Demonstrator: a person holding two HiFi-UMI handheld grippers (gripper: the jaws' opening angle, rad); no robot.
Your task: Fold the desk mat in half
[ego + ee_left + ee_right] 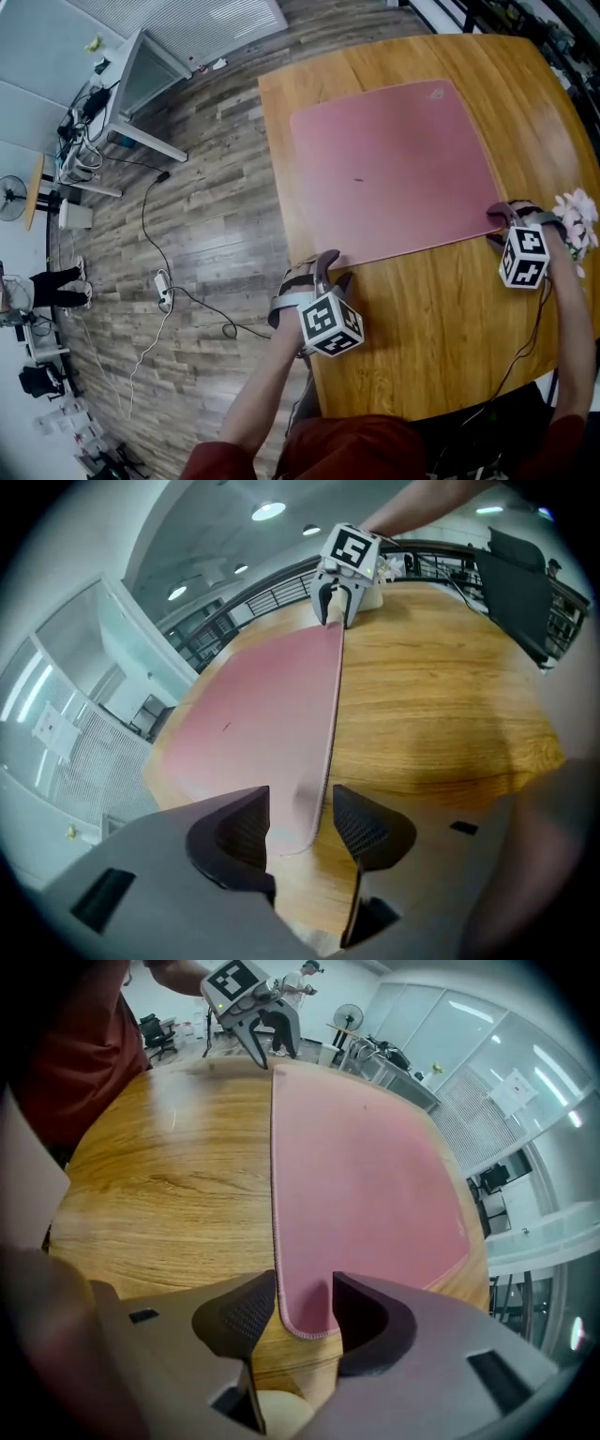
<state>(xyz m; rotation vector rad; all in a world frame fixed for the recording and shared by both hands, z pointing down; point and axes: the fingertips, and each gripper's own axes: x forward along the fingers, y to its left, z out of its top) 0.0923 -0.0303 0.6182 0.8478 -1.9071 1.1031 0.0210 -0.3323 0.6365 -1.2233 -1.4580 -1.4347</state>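
A pink desk mat [389, 169] lies flat and unfolded on the round wooden table [441, 328]. My left gripper [328, 267] is at the mat's near left corner. In the left gripper view the jaws [302, 822] stand open on either side of that corner [298, 832], with a gap on each side. My right gripper [502, 217] is at the near right corner. In the right gripper view its jaws [305, 1307] are open around the rounded corner [305, 1321], which rests on the wood. Each gripper also sees the other one across the mat's near edge.
Pink flowers [577, 220] sit at the table's right edge, close to my right gripper. The table's left edge drops to a wooden floor with a power strip and cables [164, 291]. A white desk [141, 84] stands far left.
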